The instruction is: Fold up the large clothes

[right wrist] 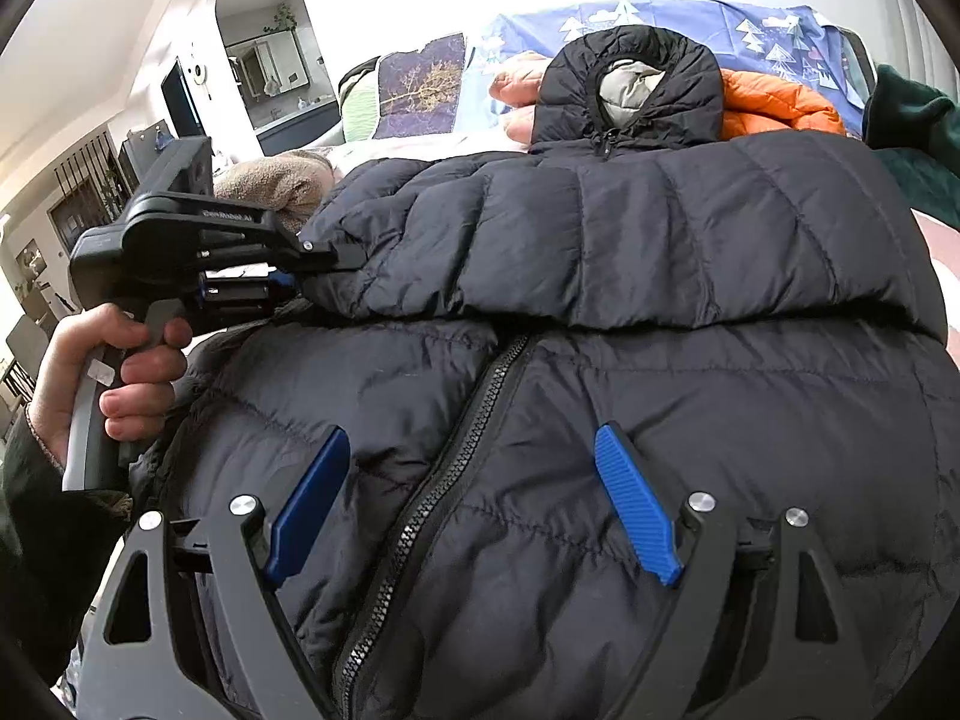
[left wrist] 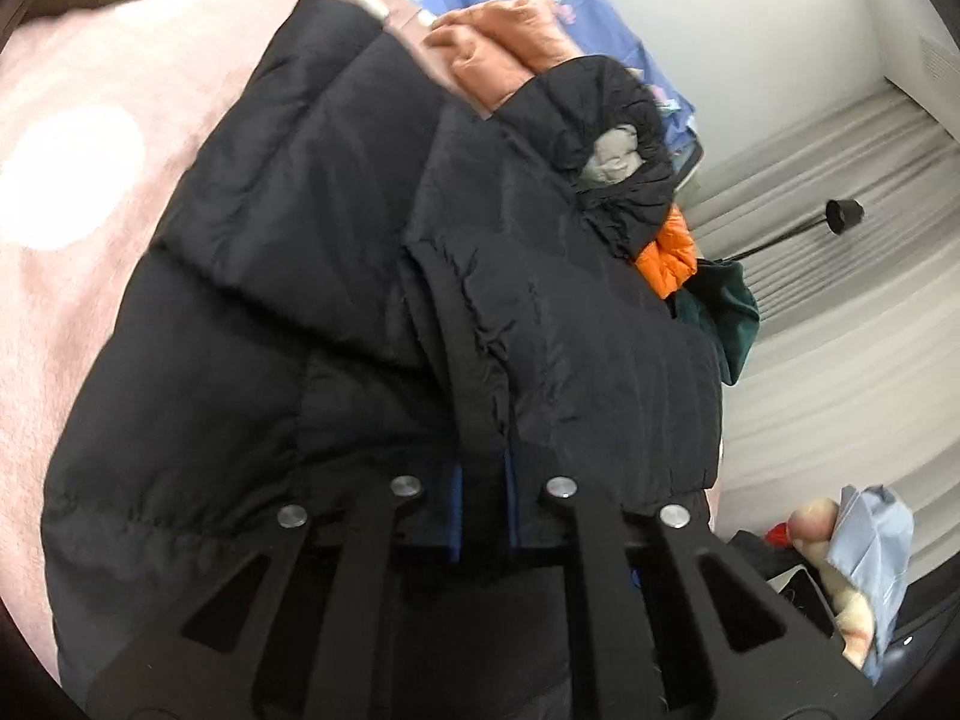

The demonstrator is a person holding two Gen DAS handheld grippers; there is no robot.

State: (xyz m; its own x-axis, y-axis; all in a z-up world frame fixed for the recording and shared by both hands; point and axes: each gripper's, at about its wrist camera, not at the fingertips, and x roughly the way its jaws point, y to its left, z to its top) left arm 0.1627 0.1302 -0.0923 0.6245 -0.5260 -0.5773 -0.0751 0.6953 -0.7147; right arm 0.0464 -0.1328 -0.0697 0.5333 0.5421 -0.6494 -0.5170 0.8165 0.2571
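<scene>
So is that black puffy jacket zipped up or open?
Zipped, as far as visible: the black jacket has its zipper teeth meshed along the front.

This is a home, a lived-in room with a bed. Past the fingers lies a pink bedcover (left wrist: 90, 312) with pale spots, and beyond it a blue sheet (right wrist: 708, 18) printed with white trees. Far off to the left of the fingers a doorway opens onto a mirror (right wrist: 264, 63) with a trailing plant (right wrist: 285, 15) above it and a dark counter (right wrist: 294, 120) below. A dark screen (right wrist: 180, 99) hangs on the white wall nearby, and grey curtains (left wrist: 828, 180) fall to the right.
</scene>
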